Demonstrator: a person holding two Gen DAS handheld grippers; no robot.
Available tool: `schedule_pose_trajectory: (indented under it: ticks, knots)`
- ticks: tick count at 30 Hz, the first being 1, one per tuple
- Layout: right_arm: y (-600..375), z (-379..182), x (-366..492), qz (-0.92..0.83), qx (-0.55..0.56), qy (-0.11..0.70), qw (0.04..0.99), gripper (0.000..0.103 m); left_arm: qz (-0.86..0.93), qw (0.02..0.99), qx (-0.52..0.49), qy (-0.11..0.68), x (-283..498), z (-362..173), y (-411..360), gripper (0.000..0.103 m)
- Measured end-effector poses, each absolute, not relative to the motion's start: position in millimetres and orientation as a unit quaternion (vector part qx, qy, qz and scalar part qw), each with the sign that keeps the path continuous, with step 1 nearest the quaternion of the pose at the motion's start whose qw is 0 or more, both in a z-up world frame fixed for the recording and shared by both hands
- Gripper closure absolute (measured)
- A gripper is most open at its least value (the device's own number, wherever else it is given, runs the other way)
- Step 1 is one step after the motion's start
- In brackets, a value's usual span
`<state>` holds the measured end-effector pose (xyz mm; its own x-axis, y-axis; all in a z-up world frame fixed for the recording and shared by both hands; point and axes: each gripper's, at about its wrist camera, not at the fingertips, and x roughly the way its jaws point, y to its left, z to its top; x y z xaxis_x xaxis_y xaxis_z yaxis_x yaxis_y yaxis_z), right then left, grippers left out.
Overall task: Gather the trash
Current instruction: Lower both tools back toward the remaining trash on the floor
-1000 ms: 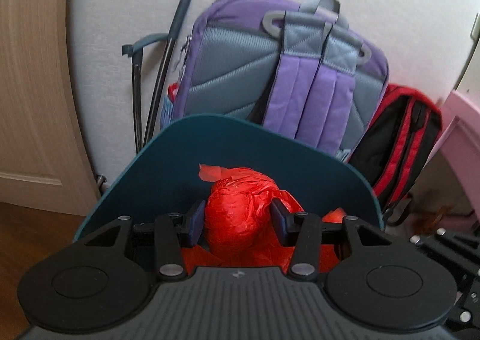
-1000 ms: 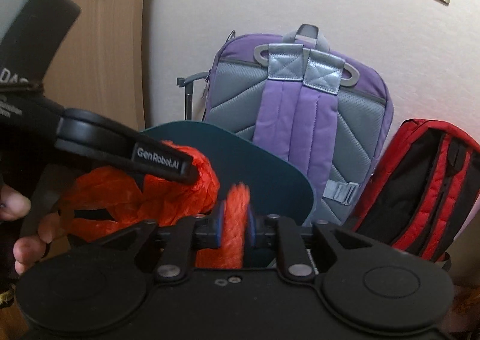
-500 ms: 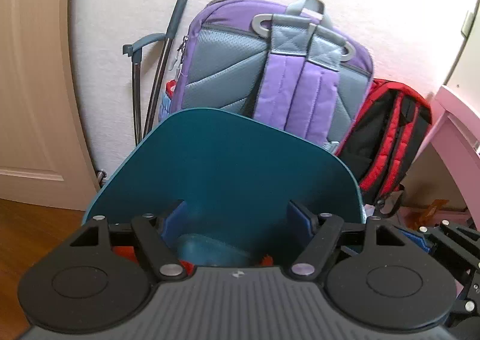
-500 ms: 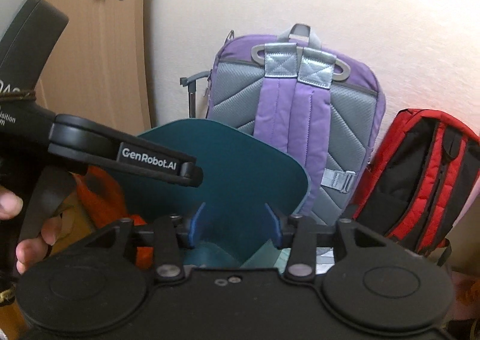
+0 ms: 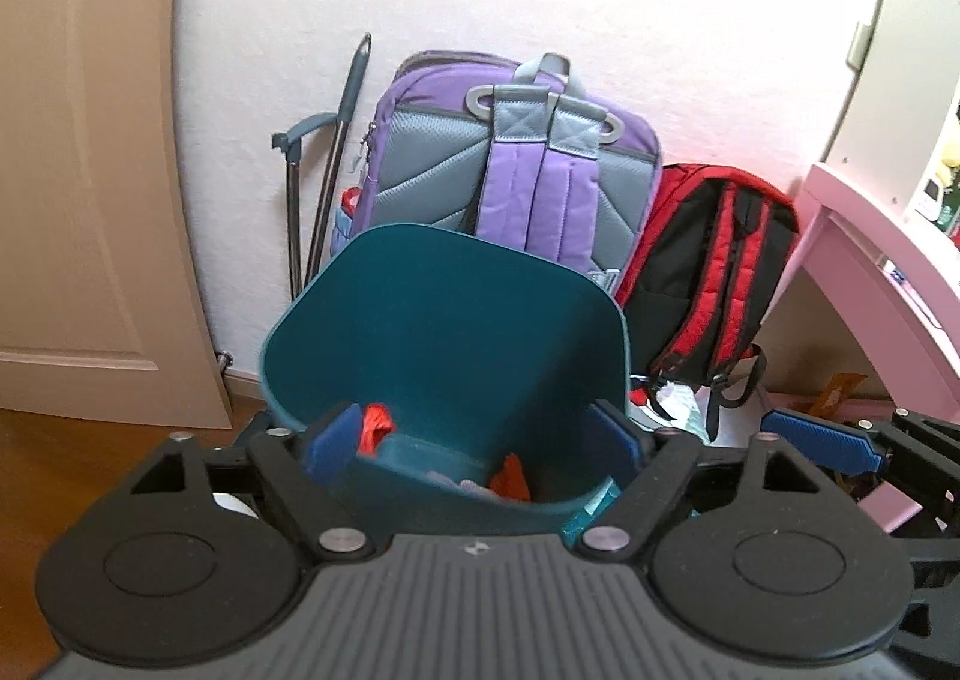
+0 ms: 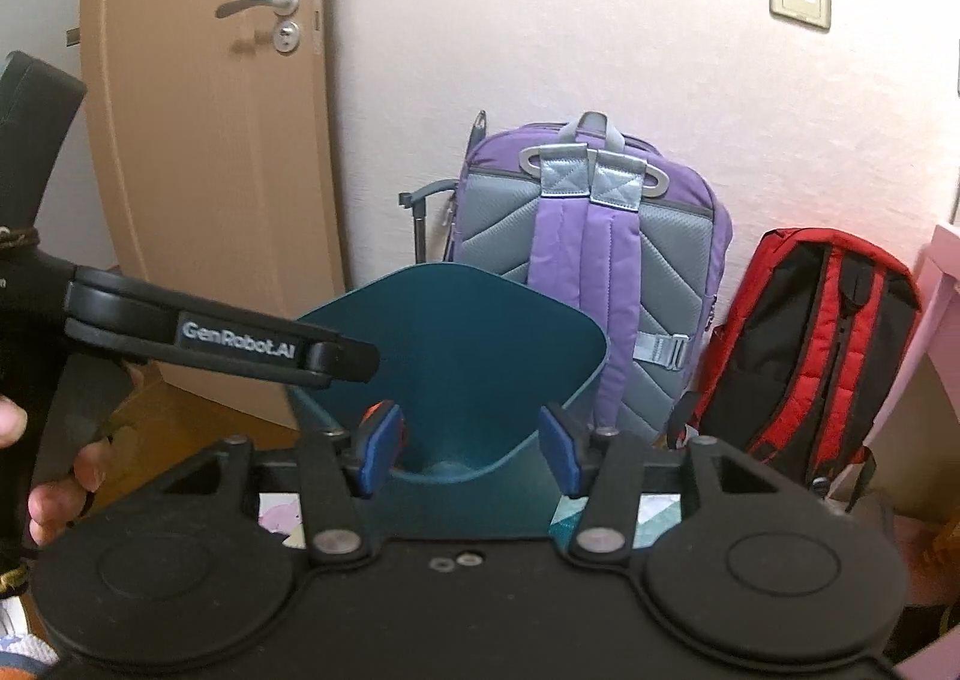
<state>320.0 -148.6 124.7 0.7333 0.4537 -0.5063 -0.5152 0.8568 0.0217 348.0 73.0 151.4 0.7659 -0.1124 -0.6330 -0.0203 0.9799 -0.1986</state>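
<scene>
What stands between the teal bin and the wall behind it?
The purple backpack stands there, leaning on the wall right behind the bin. Both wrist views show this; the red backpack is off to the side.

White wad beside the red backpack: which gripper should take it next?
Probably right. The white wad lies right of the teal bin, on the side of the right gripper; the left gripper faces the bin. Both jaws are opening, holding nothing.
</scene>
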Motion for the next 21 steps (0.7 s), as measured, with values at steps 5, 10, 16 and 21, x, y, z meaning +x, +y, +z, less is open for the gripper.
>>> schedule_pose_trajectory:
  ticks: [5, 10, 16, 21]
  knots:
    - [-158, 128, 287, 0.267, -0.056, 0.268, 0.924, 0.052, -0.033, 0.937, -0.089, 0.336, 310, 159, 74, 0.020]
    - [-166, 120, 252, 0.281, -0.063, 0.274, 0.918, 0.051, -0.045, 0.937, -0.082, 0.338, 274, 154, 77, 0.015]
    - [-178, 92, 222, 0.288, -0.052, 0.297, 0.909, 0.051, -0.066, 0.932, -0.072, 0.350, 237, 126, 86, 0.014]
    - [-187, 45, 214, 0.290, -0.032, 0.342, 0.893, 0.050, -0.069, 0.921, -0.076, 0.377, 222, 81, 102, 0.014]
